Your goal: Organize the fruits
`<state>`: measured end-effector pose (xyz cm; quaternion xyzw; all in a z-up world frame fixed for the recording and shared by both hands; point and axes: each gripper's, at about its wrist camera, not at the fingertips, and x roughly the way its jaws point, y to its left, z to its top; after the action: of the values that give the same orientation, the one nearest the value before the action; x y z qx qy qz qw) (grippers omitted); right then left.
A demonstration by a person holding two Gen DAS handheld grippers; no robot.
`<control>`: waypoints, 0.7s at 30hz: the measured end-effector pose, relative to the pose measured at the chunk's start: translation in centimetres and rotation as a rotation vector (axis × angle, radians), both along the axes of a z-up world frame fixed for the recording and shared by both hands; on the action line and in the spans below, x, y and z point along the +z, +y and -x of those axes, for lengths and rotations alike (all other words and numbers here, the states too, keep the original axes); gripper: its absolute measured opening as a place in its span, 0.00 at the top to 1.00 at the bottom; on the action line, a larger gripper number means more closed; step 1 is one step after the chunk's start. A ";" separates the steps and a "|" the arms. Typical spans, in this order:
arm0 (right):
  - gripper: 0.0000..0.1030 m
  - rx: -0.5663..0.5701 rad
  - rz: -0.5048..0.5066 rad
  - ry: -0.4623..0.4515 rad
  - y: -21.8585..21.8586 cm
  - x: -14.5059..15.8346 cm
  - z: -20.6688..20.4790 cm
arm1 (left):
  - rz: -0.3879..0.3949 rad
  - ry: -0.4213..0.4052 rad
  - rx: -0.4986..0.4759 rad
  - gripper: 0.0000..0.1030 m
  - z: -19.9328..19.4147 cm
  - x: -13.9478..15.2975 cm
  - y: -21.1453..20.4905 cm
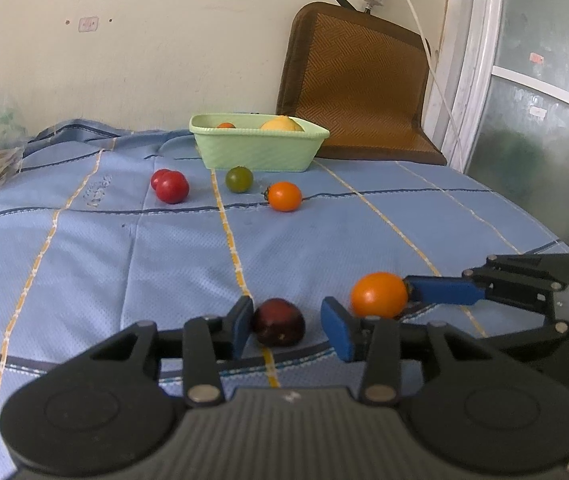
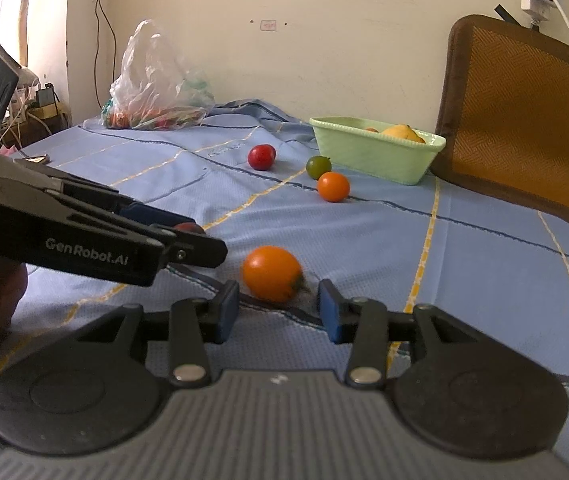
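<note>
A dark red tomato (image 1: 279, 322) lies on the blue cloth between the pads of my left gripper (image 1: 289, 326). It rests against the left pad, with a gap to the right pad, so the jaws are partly open. An orange tomato (image 2: 272, 274) lies just ahead of my right gripper (image 2: 279, 308), which is open with neither pad on the fruit. In the left wrist view one of the right gripper's fingers (image 1: 444, 290) reaches this orange tomato (image 1: 379, 295). The green basket (image 1: 260, 156) at the back holds a yellow fruit (image 1: 282, 123) and a small orange one.
Two red tomatoes (image 1: 170, 186), a green one (image 1: 239, 179) and another orange one (image 1: 284, 196) lie in front of the basket. A plastic bag (image 2: 156, 84) sits at the back left. A woven mat (image 1: 356, 80) leans on the wall. The table edge curves away at the right.
</note>
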<state>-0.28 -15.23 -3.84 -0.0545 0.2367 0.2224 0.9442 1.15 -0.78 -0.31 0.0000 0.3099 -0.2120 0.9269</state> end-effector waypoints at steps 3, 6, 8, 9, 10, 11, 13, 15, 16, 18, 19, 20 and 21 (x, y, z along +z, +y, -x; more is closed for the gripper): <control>0.55 0.000 0.000 0.000 0.0 0.0 0.0 | 0.001 -0.001 0.000 0.62 0.0 0.0 0.0; 0.55 0.000 0.000 0.000 0.0 0.0 -0.1 | 0.011 0.002 0.001 0.62 0.0 0.0 0.2; 0.55 0.001 0.001 0.000 -0.1 0.0 -0.1 | 0.018 0.003 0.001 0.62 0.0 0.0 0.3; 0.55 0.001 0.001 0.000 -0.1 0.0 -0.1 | 0.019 0.004 0.002 0.62 0.0 0.0 0.3; 0.55 0.001 0.001 0.000 -0.1 -0.1 -0.1 | 0.021 0.004 0.002 0.62 0.0 0.0 0.3; 0.54 0.000 0.001 0.000 -0.2 -0.1 -0.1 | 0.022 0.004 0.002 0.62 0.0 0.0 0.4; 0.54 -0.001 0.001 0.001 -0.2 -0.1 -0.2 | 0.022 0.004 0.002 0.62 0.0 0.0 0.4; 0.53 -0.003 0.001 0.001 -0.3 -0.1 -0.2 | 0.023 0.004 0.002 0.62 0.0 0.0 0.4; 0.53 -0.004 0.001 0.002 -0.2 -0.1 -0.2 | 0.025 0.004 0.002 0.62 0.0 0.0 0.4; 0.52 -0.009 0.001 0.003 -0.2 -0.1 -0.2 | 0.028 0.004 0.000 0.61 0.0 0.0 0.5; 0.51 -0.011 -0.001 0.004 -0.2 -0.1 -0.3 | 0.029 0.005 -0.001 0.61 0.0 0.0 0.5; 0.51 -0.011 -0.002 0.005 -0.2 -0.1 -0.3 | 0.029 0.004 -0.002 0.60 0.0 0.0 0.5; 0.51 -0.011 -0.002 0.005 -0.2 -0.1 -0.3 | 0.030 0.004 -0.002 0.60 0.0 0.0 0.5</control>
<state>-0.01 -15.42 -3.92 -0.0514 0.2393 0.2175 0.9449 1.13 -0.29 -0.36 -0.0137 0.3086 -0.2176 0.9259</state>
